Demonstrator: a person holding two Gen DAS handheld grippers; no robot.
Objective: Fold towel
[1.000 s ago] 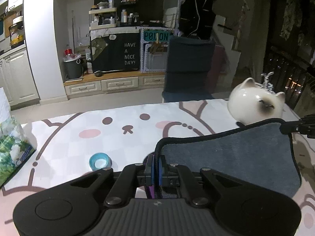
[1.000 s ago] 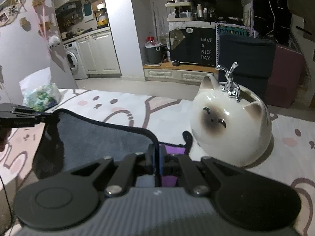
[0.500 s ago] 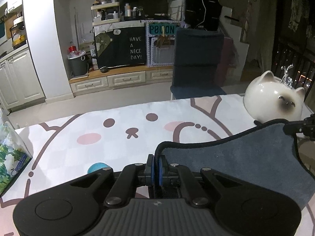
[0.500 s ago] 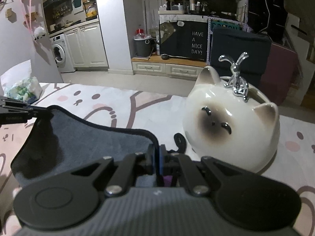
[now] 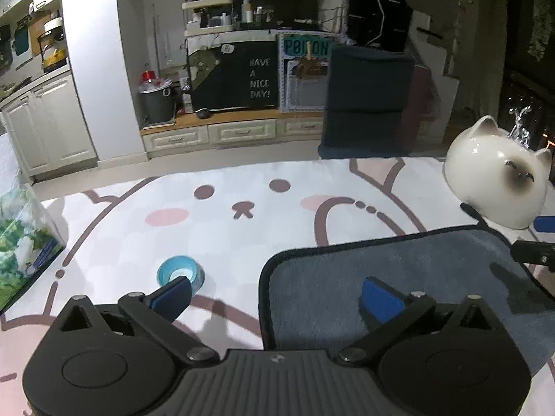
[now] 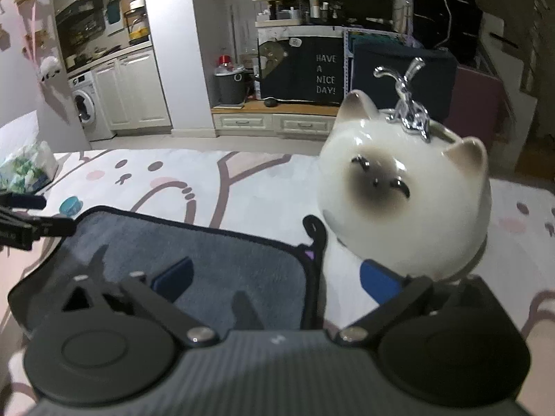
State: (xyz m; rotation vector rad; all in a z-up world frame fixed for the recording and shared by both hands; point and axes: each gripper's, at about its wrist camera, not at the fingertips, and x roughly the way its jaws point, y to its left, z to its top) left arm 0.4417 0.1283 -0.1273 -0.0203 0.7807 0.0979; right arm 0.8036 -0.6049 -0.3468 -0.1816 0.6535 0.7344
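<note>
A grey towel with a black border [image 5: 399, 270] lies flat on the bear-print tablecloth [image 5: 242, 208]; it also shows in the right wrist view [image 6: 208, 256]. My left gripper [image 5: 275, 296] is open and empty, straddling the towel's left edge. My right gripper [image 6: 277, 277] is open and empty, straddling the towel's right edge near its black hanging loop [image 6: 317, 230]. The right gripper's tip [image 5: 534, 251] shows at the right edge of the left wrist view.
A white ceramic cat jar [image 6: 402, 194] with a silver rabbit on top stands just beyond the towel's right corner. A small blue cap [image 5: 180, 274] lies left of the towel. A green tissue pack [image 5: 24, 242] sits at the table's left edge.
Both grippers were shut on the towel's corners and holding them up. Both have now opened and let go, and the towel lies flat on the table.
</note>
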